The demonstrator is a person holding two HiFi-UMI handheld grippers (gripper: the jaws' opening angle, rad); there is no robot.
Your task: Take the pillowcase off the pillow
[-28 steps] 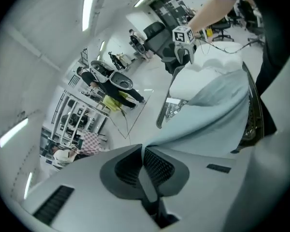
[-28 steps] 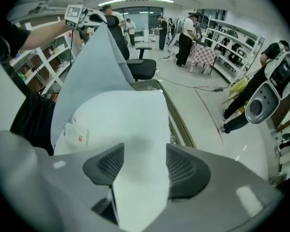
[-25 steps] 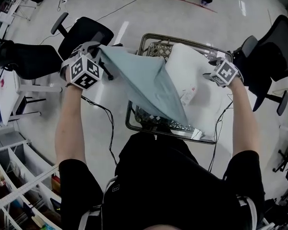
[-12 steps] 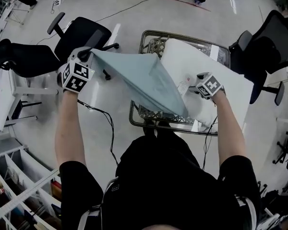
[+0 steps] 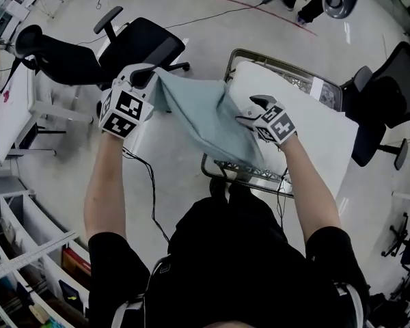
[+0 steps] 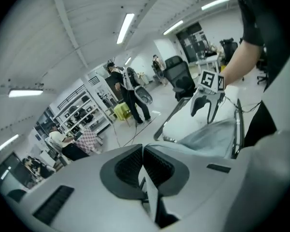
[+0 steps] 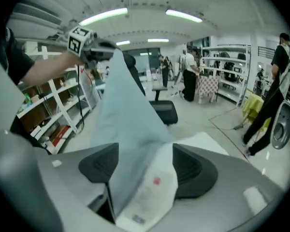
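Left tool [image 5: 145,75]: clenched on pillowcase [image 5: 205,115] corner, 10 o'clock. Right tool [image 5: 251,111]: agape, just narrowing, pillowcase and pillow [image 5: 314,121] corner between jaws, unpinched. Likely mostly stripped; 6 o'clock end left on pillow atop basket [image 5: 240,175].

left tongs [image 5: 145,75] pinch the pillowcase [image 5: 205,115], arm outstretched; right tongs [image 5: 254,110], jaws just been closing, stand apart around it.

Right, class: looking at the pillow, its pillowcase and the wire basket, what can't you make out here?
- Pillow: its left part, head view, covered by the pillowcase.
- Wire basket: most of its inside, head view, hidden under both.
- Label: its print, right gripper view, too blurred to read.
- The pillowcase's gripped corner: left gripper view, only a sliver shows in the shut left tool.
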